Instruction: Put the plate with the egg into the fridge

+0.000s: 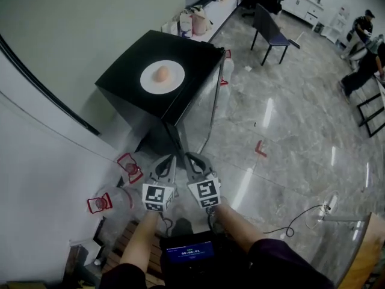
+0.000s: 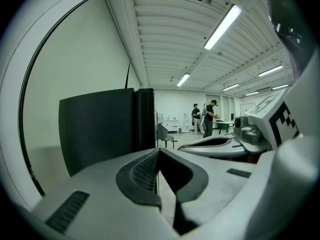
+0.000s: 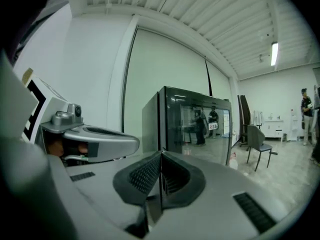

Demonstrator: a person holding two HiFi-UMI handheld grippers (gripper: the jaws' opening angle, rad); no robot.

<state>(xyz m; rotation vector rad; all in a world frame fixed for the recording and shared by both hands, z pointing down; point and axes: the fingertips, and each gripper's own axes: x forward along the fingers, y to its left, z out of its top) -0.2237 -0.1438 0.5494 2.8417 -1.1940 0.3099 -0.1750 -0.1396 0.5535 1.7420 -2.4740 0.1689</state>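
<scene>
The plate (image 1: 175, 80) with the egg (image 1: 161, 73) sits on top of the black fridge (image 1: 127, 80), whose glass door (image 3: 200, 129) is shut. In front of the fridge, the left gripper (image 2: 156, 156) and right gripper (image 3: 161, 156) are side by side, both clenched on nothing. Bottles (image 1: 227, 71) stand beside the fridge, and a chair (image 1: 269, 29) is beyond it.

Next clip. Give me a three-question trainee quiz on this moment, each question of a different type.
1. True or false: the egg lies on the white plate on top of the black fridge.
2. The jaws of the left gripper and the right gripper are: A) both shut, holding nothing; B) both wide open; C) shut on the plate.
3. Fill in: the fridge's glass door is ___ (open or closed).

Key: 1 true; 2 A; 3 closed.
</scene>
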